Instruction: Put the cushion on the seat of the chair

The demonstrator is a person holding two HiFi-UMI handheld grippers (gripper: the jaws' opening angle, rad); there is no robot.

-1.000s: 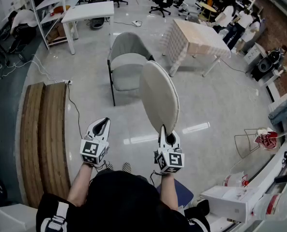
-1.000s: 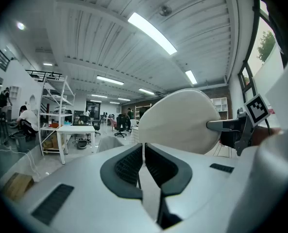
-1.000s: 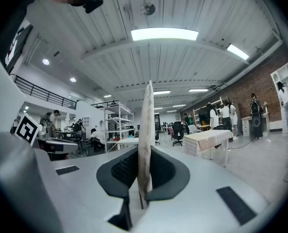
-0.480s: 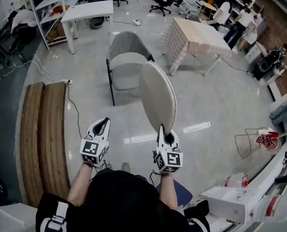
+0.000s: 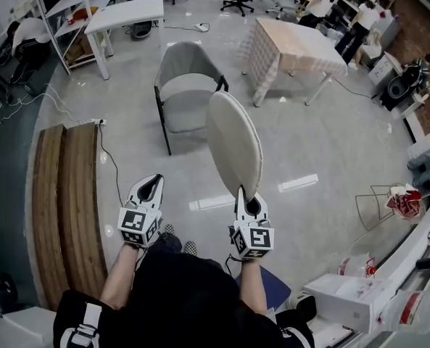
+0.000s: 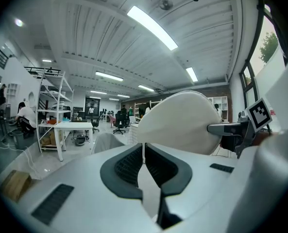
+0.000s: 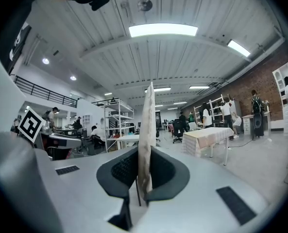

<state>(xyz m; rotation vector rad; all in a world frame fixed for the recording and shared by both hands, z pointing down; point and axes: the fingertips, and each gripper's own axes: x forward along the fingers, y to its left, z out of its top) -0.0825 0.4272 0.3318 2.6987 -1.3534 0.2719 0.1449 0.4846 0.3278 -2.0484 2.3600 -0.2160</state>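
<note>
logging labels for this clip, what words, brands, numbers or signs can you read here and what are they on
No text can be read in any view.
left hand-held gripper and right hand-held gripper: only black-and-white square patterns, no letters
white print on the person's sleeve: too blurred to read
cushion: no label showing

From the head view I lose the near right corner of the grey upholstered chair (image 5: pixel 183 85) behind the pale oval cushion (image 5: pixel 234 145). The slatted wooden bench (image 5: pixel 62 194) runs out of sight under the person's shoulder (image 5: pixel 84 310). In the left gripper view, the left gripper (image 6: pixel 144 148) covers the chair's seat and legs with its own body. The distant people (image 5: pixel 360 24) are too small for me to make out.
</note>
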